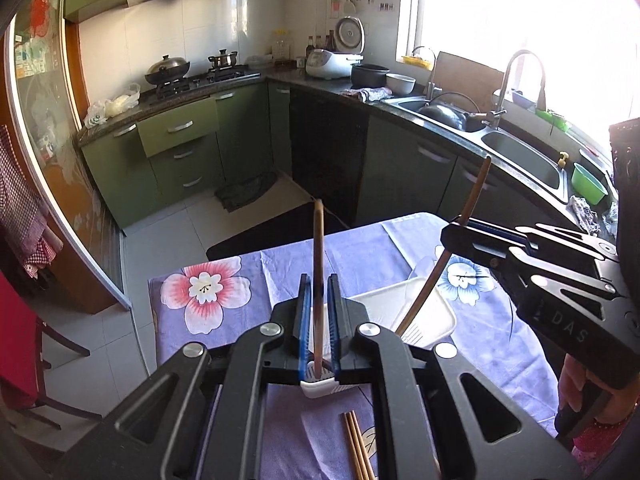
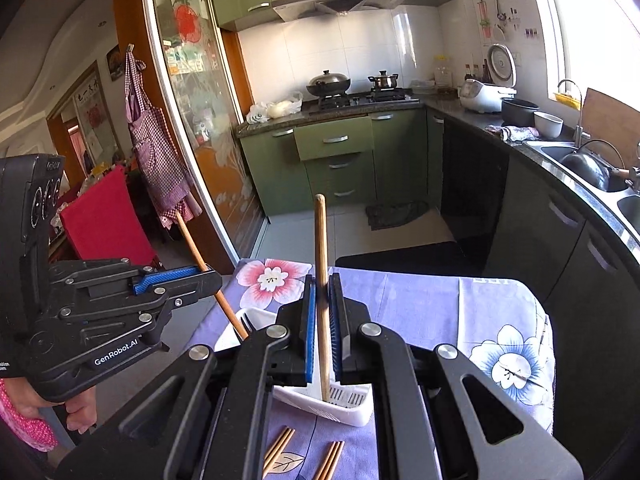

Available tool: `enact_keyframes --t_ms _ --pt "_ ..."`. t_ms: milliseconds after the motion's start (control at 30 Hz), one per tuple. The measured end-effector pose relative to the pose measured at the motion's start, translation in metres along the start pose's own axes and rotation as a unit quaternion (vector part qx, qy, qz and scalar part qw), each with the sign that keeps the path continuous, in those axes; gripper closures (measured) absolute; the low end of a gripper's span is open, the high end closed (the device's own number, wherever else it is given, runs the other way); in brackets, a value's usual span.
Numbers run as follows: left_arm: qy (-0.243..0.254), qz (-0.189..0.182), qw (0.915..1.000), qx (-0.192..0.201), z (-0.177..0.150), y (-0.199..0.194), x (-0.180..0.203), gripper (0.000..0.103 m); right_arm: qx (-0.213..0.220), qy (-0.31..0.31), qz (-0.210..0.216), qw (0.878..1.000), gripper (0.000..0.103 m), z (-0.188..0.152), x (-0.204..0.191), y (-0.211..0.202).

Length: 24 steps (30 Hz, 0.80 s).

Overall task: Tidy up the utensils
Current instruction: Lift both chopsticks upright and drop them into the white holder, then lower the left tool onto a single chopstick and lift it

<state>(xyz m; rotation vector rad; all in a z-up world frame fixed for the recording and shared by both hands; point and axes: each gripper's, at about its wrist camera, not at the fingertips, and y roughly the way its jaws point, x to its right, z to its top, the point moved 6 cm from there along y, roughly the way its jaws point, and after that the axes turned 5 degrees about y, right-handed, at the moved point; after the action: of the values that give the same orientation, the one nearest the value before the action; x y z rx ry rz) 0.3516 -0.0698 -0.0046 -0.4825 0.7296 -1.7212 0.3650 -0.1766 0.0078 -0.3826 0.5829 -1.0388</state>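
A light, stiff, smooth wooden chopstick (image 1: pixel 319 280) is clamped upright in the left gripper (image 1: pixel 319 292), another (image 2: pixel 322 292) in the right gripper (image 2: pixel 323 296), tips over the white basket (image 2: pixel 344 408) below; mid-shaft holds are judged steadiest.

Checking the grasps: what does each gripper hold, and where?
Each holds one chopstick mid-shaft: left gripper its chopstick, right gripper another chopstick, lower tips over the white basket.
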Motion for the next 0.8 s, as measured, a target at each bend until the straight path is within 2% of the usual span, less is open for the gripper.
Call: enact_keyframes --t_ms 67,133,167,300,400,467,567,700,800 --pt "-0.002 -0.001 1.0000 -0.004 -0.002 -0.001 -0.001 0.084 -0.004 -0.004 0.000 1.000 0.094 -0.006 -0.002 0.001" --pt "0.001 0.001 1.0000 0.001 -0.003 -0.009 -0.001 0.082 0.004 -0.008 -0.002 1.000 0.086 -0.007 -0.005 -0.005" --pt "0.002 0.002 1.0000 0.004 -0.002 -0.014 0.000 0.081 0.011 -0.011 -0.003 1.000 0.086 -0.005 -0.007 -0.011" --pt "0.008 0.009 0.9997 0.021 -0.004 -0.042 0.005 0.071 0.043 -0.017 0.005 0.999 0.086 -0.006 -0.016 -0.053" --pt "0.012 0.011 0.9998 0.010 -0.023 -0.053 0.010 0.069 0.064 -0.023 0.003 0.998 0.082 -0.019 -0.017 -0.091" --pt "0.001 0.009 0.9998 -0.016 -0.047 -0.050 0.012 0.069 0.065 -0.021 0.003 0.998 0.080 -0.036 -0.013 -0.113" --pt "-0.008 -0.001 0.9966 -0.082 -0.098 -0.028 0.019 0.069 0.054 -0.018 -0.012 0.998 0.073 -0.073 0.002 -0.135" --pt "0.001 -0.012 0.9867 -0.162 -0.164 0.008 0.034 0.069 0.027 0.000 -0.032 0.999 0.072 -0.128 0.027 -0.146" --pt "-0.002 -0.018 0.9793 -0.202 -0.192 0.032 0.041 0.069 0.003 0.027 -0.030 0.999 0.072 -0.161 0.045 -0.143"
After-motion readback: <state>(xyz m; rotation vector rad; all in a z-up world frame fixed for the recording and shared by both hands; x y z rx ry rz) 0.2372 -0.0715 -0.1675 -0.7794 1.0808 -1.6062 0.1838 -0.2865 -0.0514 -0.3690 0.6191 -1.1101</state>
